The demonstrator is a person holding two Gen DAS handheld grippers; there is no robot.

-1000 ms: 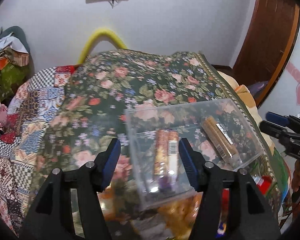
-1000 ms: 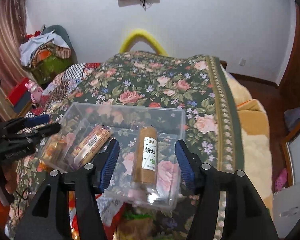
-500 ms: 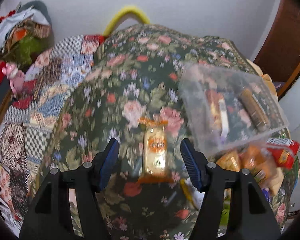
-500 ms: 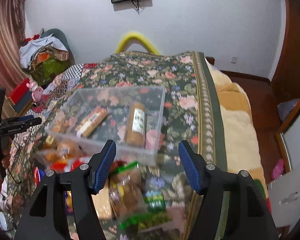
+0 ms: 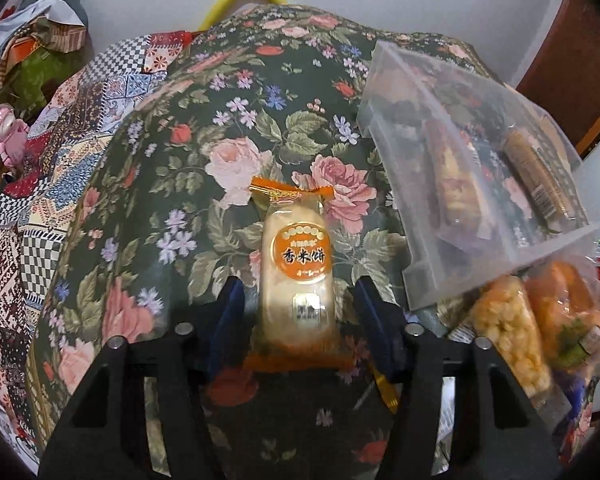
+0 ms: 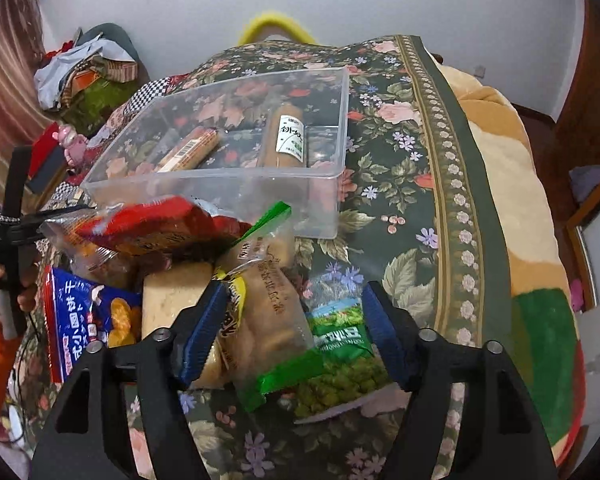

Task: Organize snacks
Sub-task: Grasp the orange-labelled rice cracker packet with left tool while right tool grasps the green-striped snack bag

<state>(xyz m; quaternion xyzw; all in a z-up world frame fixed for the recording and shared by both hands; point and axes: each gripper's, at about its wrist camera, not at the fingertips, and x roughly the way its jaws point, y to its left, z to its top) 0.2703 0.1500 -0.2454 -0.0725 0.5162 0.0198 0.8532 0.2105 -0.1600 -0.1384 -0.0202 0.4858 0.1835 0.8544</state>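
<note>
Left hand-held gripper [image 5: 298, 312]: had dropped from above the clear plastic bin [image 5: 452, 152] to the floral bedspread [image 5: 172, 184] and now straddled the lower end of an orange rice-cracker packet [image 5: 296, 264]; jaws closing, a gap still visible on each side of the wrapper, so not yet gripping. Right hand-held gripper [image 6: 296, 328]: likewise lowered off the bin onto the loose snack pile in front of it; jaws opening, set astride a clear bag of pale biscuits [image 6: 264, 312] and a green pea packet [image 6: 340, 360], pads not seen pressing on either. Beside these, nearer the bin: a pale block-shaped snack [image 6: 172, 300], a blue cracker bag [image 6: 80, 320], a red bag [image 6: 148, 228]. Bin, beyond the pile: holds a barcoded cracker roll [image 6: 192, 152] and a brown biscuit tube [image 6: 286, 136], otherwise mostly unfilled. Judgement: both tools have shifted from the bin to fresh pickups; the rice-cracker packet looks like the next item bound for the bin, with much of the pile remaining.
</note>
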